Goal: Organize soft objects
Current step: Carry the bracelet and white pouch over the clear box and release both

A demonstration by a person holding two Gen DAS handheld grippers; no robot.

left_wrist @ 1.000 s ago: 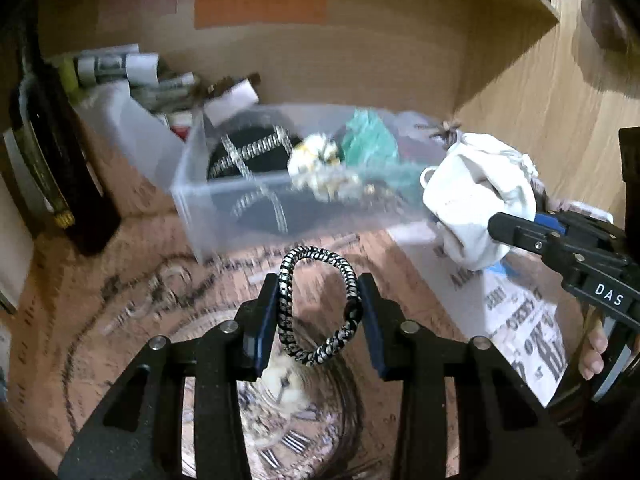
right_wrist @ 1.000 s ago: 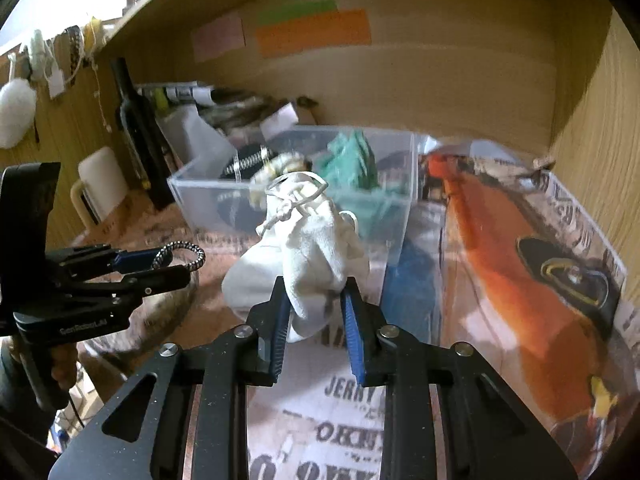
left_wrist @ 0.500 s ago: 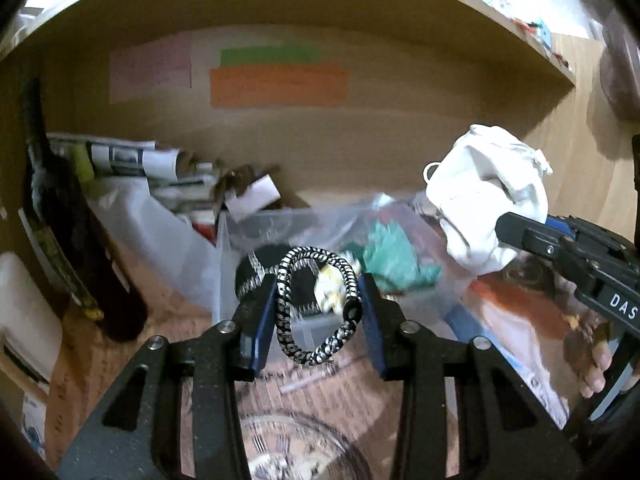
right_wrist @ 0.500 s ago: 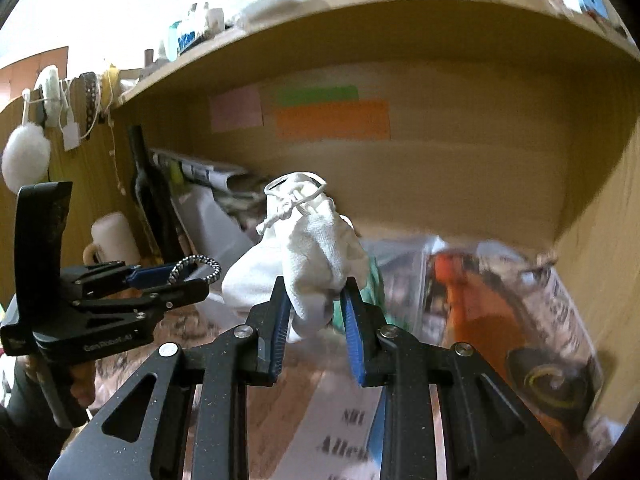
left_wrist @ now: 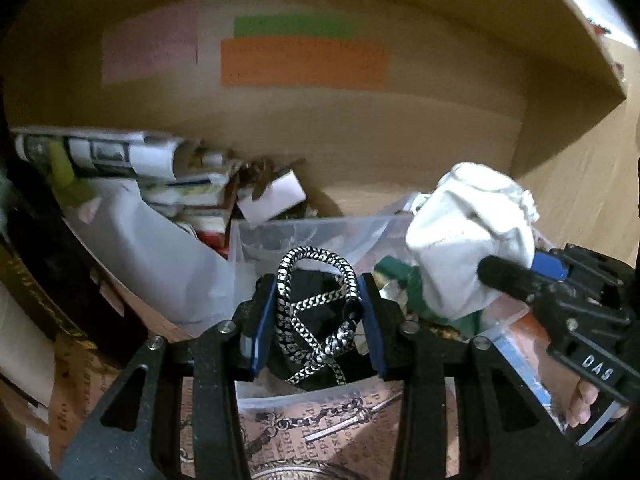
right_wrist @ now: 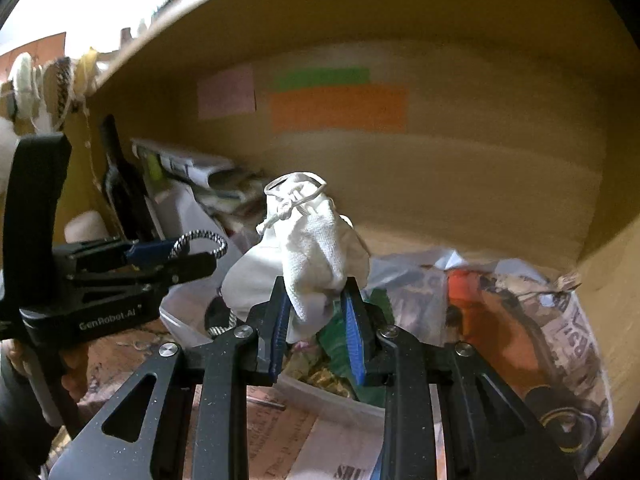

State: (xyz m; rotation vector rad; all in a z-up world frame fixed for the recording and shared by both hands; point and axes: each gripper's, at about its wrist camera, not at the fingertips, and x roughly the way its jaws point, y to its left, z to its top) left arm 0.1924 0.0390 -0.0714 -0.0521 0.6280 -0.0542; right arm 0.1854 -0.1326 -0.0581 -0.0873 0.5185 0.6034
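My left gripper (left_wrist: 318,316) is shut on a black-and-white braided loop (left_wrist: 316,304) and holds it over the clear plastic bin (left_wrist: 280,232). The loop also shows in the right wrist view (right_wrist: 200,242). My right gripper (right_wrist: 316,316) is shut on a white drawstring pouch (right_wrist: 308,240) and holds it above the bin's right part; the pouch also shows in the left wrist view (left_wrist: 468,240). The bin holds a black item with a silver chain (left_wrist: 316,312) and green fabric (left_wrist: 404,284).
A dark bottle (right_wrist: 120,184) and rolled papers (left_wrist: 100,152) stand at the left by the shelf's back wall. Pink, green and orange notes (left_wrist: 304,62) stick on the wall. Printed paper (right_wrist: 520,320) covers the shelf floor at the right.
Both grippers have moved forward and up, from in front of the bin to over it, each still holding its object.
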